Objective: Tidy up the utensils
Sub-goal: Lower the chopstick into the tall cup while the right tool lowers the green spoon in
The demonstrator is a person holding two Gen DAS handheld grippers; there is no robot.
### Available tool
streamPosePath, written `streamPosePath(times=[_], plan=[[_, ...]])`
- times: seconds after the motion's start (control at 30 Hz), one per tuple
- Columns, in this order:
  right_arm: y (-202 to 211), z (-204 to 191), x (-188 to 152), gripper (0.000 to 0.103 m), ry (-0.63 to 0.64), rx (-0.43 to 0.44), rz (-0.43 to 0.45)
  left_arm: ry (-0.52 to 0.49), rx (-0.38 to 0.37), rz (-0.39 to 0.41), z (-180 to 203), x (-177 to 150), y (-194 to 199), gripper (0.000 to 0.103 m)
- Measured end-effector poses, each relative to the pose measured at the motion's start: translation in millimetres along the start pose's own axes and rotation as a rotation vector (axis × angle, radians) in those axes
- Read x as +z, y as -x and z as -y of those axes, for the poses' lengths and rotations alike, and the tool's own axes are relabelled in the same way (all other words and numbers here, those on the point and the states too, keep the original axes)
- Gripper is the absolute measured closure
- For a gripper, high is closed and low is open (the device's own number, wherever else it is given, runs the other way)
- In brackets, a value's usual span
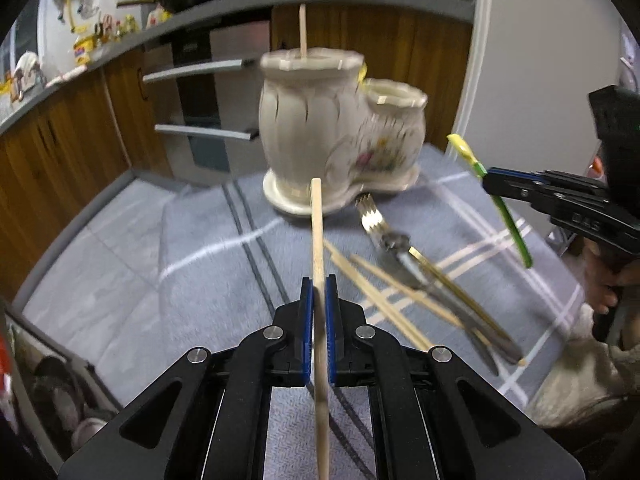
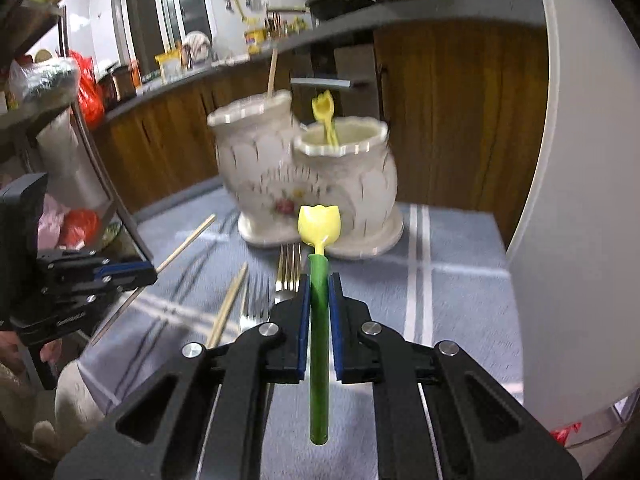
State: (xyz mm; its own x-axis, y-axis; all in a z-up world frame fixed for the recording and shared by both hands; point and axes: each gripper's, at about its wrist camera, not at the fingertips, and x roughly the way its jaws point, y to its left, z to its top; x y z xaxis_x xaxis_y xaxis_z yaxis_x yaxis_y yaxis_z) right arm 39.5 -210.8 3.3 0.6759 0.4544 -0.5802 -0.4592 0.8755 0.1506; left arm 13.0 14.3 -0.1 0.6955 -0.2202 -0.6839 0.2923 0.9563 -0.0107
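Note:
My left gripper (image 1: pixel 319 286) is shut on a wooden chopstick (image 1: pixel 317 232) that points up toward the cream two-pot ceramic holder (image 1: pixel 320 128). One chopstick (image 1: pixel 303 28) stands in the holder's taller pot. My right gripper (image 2: pixel 319 284) is shut on a tulip fork (image 2: pixel 319 224) with a green handle and yellow head, lifted above the cloth. A second yellow tulip fork (image 2: pixel 325 114) stands in the holder's lower pot (image 2: pixel 344 140). Loose chopsticks (image 1: pixel 376 292) and metal forks (image 1: pixel 374 216) lie on the cloth between both grippers.
A grey cloth with white and dark stripes (image 1: pixel 160 248) covers the table. Behind it run wooden kitchen cabinets (image 1: pixel 72 136) and an oven with bar handles (image 1: pixel 208 132). A white rounded surface (image 2: pixel 568 160) stands at the right. A person's hand (image 1: pixel 604 292) holds the right gripper.

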Motion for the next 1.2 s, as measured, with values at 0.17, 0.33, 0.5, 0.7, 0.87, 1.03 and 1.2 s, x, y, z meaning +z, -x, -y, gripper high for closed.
streamPosePath(times=[0.17,0.33,0.5,0.7,0.87,1.03,1.2], plan=[[8.4,-0.4,22.4,0.094,-0.002,0.005,0.086,-0.018,-0.043,0.106,2.6,22.1,25.6,0.097],[10.5,2.7,47.6,0.094,-0.030,0.013,0.169,-0.034,-0.043,0.213,6.2,53.1,37.7,0.097],[6.0,10.6,79.8,0.094,-0.076,0.036,0.279,0.008,-0.037,0.332,-6.0,93.8,37.3,0.096],[-14.5,21.9,108.3,0.094,-0.154,0.039,0.345,0.092,-0.052,0.477,-23.3,144.1,20.4,0.097],[-34.9,34.4,121.2,0.094,-0.222,0.032,0.394,0.152,-0.046,0.552,-26.4,174.1,1.7,0.096],[-54.2,40.8,124.4,0.094,-0.245,-0.004,0.420,0.174,-0.001,0.589,-23.3,190.0,-20.7,0.096],[-71.4,38.2,116.9,0.094,-0.206,-0.062,0.421,0.184,0.060,0.572,-24.8,190.7,-47.4,0.096]])
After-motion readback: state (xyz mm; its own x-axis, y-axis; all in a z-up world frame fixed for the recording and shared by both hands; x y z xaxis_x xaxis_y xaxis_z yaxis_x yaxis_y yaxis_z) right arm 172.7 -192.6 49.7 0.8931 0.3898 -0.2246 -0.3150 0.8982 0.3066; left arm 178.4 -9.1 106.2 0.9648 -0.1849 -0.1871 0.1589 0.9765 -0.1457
